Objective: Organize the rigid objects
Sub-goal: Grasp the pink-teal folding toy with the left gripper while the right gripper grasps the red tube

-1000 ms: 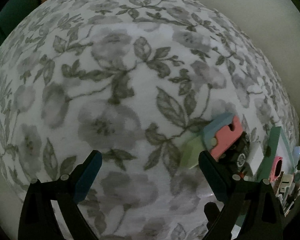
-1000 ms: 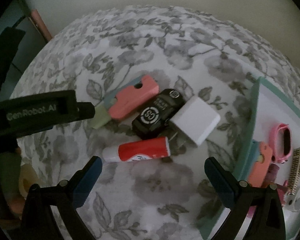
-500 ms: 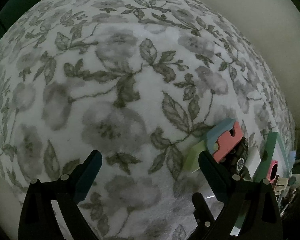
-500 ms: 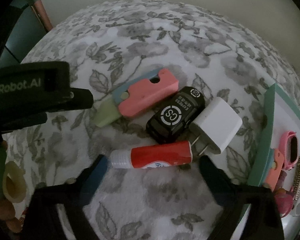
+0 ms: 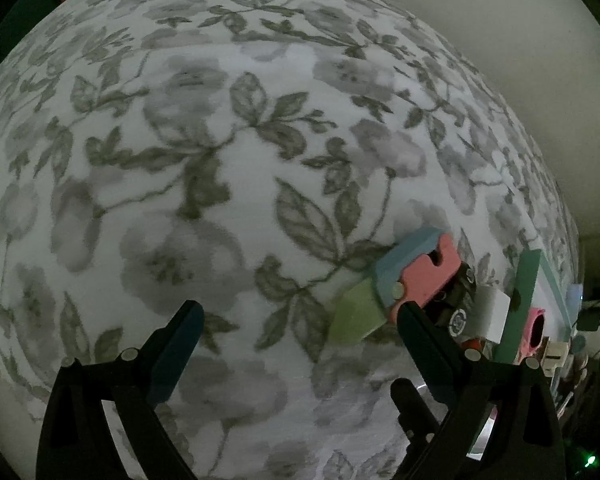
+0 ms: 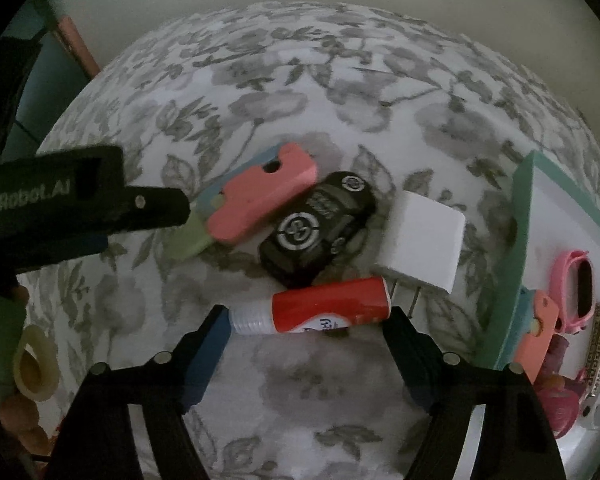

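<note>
Red-and-white glue stick (image 6: 312, 305) lying crosswise between the tips of the right gripper (image 6: 306, 322), jaws closing around it, ends just at the pads, firm contact not clear. Just beyond: black key fob (image 6: 318, 227), white charger (image 6: 422, 246) to its right, pink-and-blue folding tool (image 6: 256, 200) to its left, all on floral cloth (image 6: 300, 80). Teal-rimmed tray (image 6: 510, 272) far right. Left gripper (image 5: 296, 344) wide open over bare cloth, holding nothing.

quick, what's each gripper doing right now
left gripper: open, nothing between its fingers.
right gripper: closing around the glue stick, not yet gripping.
</note>
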`<state>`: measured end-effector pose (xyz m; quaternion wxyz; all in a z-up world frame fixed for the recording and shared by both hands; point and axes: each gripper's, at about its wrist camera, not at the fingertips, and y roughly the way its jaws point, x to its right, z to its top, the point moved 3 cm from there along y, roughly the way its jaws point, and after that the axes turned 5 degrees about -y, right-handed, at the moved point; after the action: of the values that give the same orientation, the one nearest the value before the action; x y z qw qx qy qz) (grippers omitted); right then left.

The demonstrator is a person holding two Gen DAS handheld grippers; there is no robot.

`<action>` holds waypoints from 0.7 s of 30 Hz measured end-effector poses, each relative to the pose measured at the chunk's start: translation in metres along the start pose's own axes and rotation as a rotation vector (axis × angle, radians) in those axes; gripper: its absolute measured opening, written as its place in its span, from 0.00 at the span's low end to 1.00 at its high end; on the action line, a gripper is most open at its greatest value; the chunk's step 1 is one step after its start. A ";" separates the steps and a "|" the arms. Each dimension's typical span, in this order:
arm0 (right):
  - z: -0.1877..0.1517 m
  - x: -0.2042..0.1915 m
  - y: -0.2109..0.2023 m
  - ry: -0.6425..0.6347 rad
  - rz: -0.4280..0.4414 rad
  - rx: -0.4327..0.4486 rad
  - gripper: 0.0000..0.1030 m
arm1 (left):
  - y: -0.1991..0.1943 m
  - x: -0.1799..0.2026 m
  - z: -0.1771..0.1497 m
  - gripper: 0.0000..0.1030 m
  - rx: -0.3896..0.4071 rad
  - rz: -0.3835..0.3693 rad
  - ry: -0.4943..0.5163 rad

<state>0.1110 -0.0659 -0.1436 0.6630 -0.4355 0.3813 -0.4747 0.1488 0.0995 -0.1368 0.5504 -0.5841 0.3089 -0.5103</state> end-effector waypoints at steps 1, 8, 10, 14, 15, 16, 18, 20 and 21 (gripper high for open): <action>0.000 0.003 -0.001 0.009 0.006 0.002 0.78 | 0.000 0.003 0.001 0.94 0.002 -0.001 0.009; 0.000 0.024 -0.012 0.070 0.012 0.022 0.78 | 0.004 0.024 0.005 0.94 0.031 0.006 0.094; 0.001 0.033 -0.016 0.091 0.014 0.030 0.78 | 0.008 0.030 0.006 0.94 0.030 0.007 0.126; 0.003 0.041 -0.022 0.119 0.020 0.041 0.78 | 0.016 0.047 0.005 0.94 0.031 0.051 0.215; 0.003 0.043 -0.023 0.122 0.019 0.042 0.78 | 0.019 0.050 0.005 0.94 0.029 0.058 0.231; 0.003 0.045 -0.024 0.123 0.018 0.042 0.78 | 0.022 0.054 0.005 0.94 0.027 0.062 0.244; 0.002 0.047 -0.026 0.120 0.016 0.042 0.78 | 0.029 0.062 0.005 0.94 0.025 0.076 0.268; 0.001 0.047 -0.026 0.117 0.017 0.043 0.78 | 0.035 0.069 0.006 0.94 0.035 0.104 0.294; 0.001 0.047 -0.026 0.117 0.017 0.043 0.78 | 0.036 0.072 0.005 0.94 0.040 0.112 0.300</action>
<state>0.1163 -0.1155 -0.1230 0.6527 -0.3897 0.4127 -0.5018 0.1812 0.0275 -0.1528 0.5374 -0.4721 0.4095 -0.5662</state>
